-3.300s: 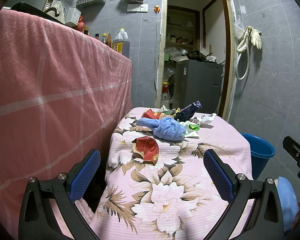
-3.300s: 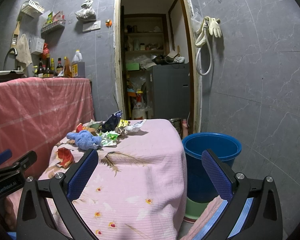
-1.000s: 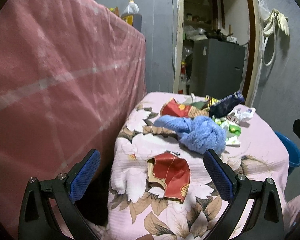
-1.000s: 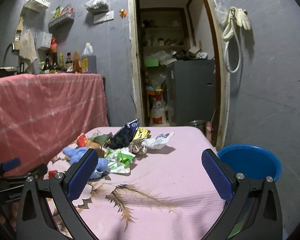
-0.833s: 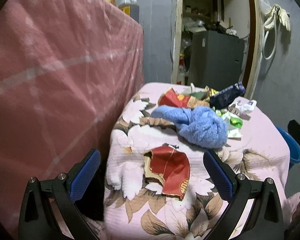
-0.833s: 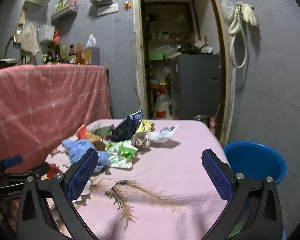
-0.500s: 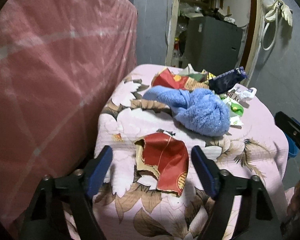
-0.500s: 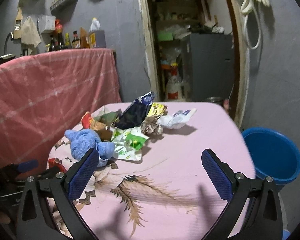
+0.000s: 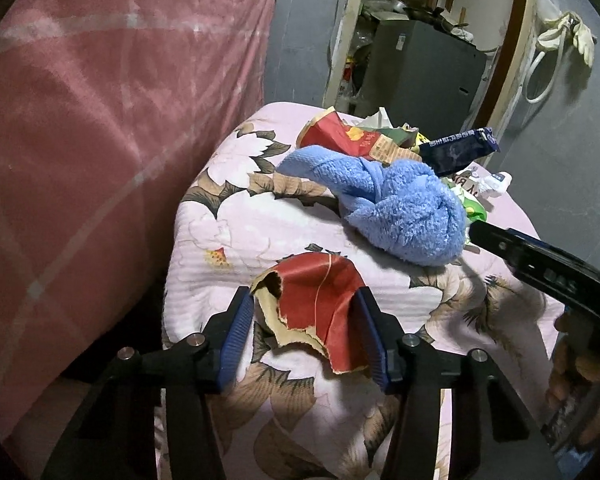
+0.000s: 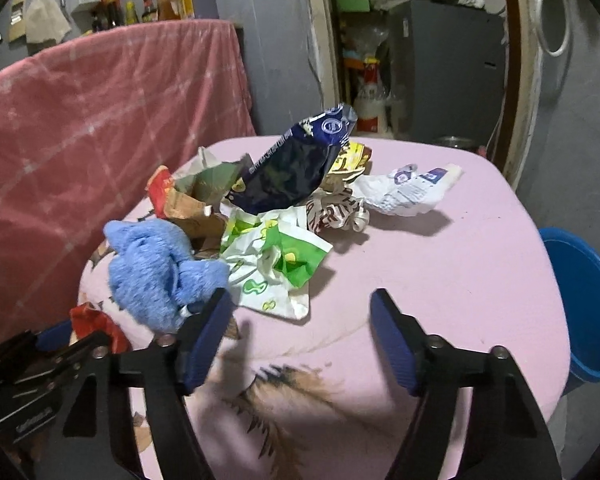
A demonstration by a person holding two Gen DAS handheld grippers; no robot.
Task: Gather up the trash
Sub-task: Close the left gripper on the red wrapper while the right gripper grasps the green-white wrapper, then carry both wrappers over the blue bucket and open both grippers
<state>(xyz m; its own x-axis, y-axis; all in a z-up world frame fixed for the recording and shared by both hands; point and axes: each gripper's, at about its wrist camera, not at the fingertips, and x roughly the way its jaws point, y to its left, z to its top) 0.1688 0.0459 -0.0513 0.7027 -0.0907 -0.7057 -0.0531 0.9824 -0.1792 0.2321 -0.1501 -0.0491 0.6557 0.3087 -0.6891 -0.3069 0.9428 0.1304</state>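
Catches the left gripper (image 9: 305, 334) mid-close over a torn red wrapper (image 9: 320, 300), lying flat at the near left corner of a table (image 10: 440, 280) draped in pink floral cloth. Shows the wrapper between the blue pads (image 9: 236, 332), the right pad at its edge, the left pad just short of it, no squeeze yet. Puts a knotted blue towel (image 9: 404, 216) just beyond the wrapper, toward the middle of the table, touching a heap of litter behind it. Finds the right gripper (image 10: 300, 332) closing too, jaws half spread, with nothing between them but bare cloth. Places its left finger just beside the towel and its tips just short of a crumpled green-and-white wrapper (image 10: 276, 264). Picks out, farther back in the heap, a dark blue bag (image 10: 296, 168) propped up on end, red and brown scraps to its left, and a white wrapper (image 10: 408, 194) off to the right, apart from the green one. Sets a blue bucket (image 10: 580, 300) on the floor past the table's right edge. Frames a pink blanket (image 9: 100, 120) hanging along the left side. Glimpses, at the right edge of the left view, a hand (image 9: 576, 392) on the right gripper's handle.
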